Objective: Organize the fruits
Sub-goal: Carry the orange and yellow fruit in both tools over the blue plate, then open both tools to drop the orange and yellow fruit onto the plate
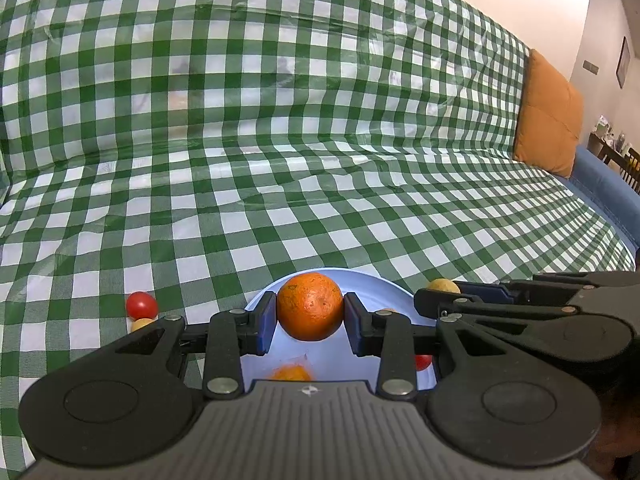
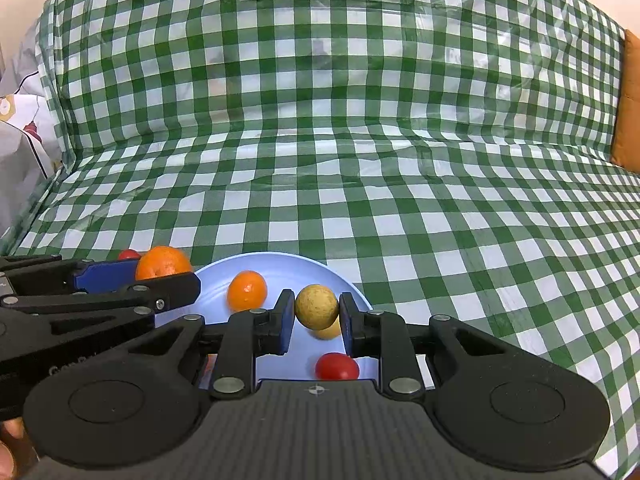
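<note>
Over the pale blue plate [image 2: 280, 268] on a green-checked sofa, the left tool [image 1: 310, 322] is clamped on an orange [image 1: 310, 306] and the right tool [image 2: 317, 320] pinches a small yellow fruit [image 2: 317, 306], apparently both bound for the plate's gathered fruit.

Plate [image 2: 276, 266] on cloth [image 2: 360, 160]; tomato [image 2: 337, 366] in plate, kumquat [image 2: 247, 289] behind-left.

A green-and-white checked plastic cloth [image 1: 320, 160] fills most of the frame. At the right edge, an orange square fabric cushion [image 1: 550, 114] leans above a blue sofa edge [image 1: 608, 192].
</note>
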The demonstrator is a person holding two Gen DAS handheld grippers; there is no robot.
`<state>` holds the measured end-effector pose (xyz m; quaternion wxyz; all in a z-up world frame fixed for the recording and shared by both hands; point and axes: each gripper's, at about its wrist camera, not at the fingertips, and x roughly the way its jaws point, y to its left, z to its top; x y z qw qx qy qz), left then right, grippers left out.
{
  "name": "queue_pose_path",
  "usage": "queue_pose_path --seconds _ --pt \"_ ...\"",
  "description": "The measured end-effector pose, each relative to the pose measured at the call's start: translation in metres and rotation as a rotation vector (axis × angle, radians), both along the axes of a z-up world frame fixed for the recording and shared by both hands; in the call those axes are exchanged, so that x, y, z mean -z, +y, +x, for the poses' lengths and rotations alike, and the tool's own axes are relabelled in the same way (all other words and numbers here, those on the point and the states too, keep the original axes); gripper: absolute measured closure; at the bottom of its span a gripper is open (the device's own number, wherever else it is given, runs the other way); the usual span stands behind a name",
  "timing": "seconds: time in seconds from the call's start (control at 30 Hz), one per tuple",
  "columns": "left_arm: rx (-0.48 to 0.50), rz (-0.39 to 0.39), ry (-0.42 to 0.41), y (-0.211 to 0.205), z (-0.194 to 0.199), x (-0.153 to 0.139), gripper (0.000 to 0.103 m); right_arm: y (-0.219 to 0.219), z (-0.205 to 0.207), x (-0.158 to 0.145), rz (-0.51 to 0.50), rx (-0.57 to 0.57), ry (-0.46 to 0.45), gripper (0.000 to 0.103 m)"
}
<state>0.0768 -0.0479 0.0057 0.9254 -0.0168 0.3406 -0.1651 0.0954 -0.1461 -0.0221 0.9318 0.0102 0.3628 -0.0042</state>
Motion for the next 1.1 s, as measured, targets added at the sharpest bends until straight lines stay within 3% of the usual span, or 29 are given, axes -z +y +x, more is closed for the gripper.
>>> queue_pose_path --seconds 0.83,0.87,1.0,1.1 --pt "-0.025 -0.042 0.006 -0.001 0.001 -0.001 0.064 -0.003 -0.001 -0.001 0.005 -0.014 -0.004 0.077" --pt "-0.031 -0.052 0.015 0.001 0.002 -0.002 0.061 -0.004 -0.001 -0.001 0.003 -0.011 -0.007 0.076" --pt "-0.064 -0.073 0.003 0.008 0.004 -0.006 0.057 -0.006 -0.001 -0.004 0.01 0.013 -0.025 0.056" --pt "-0.071 -0.072 -0.012 0.011 0.003 -0.009 0.057 -0.005 -0.003 -0.006 -0.002 0.017 -0.035 0.053"
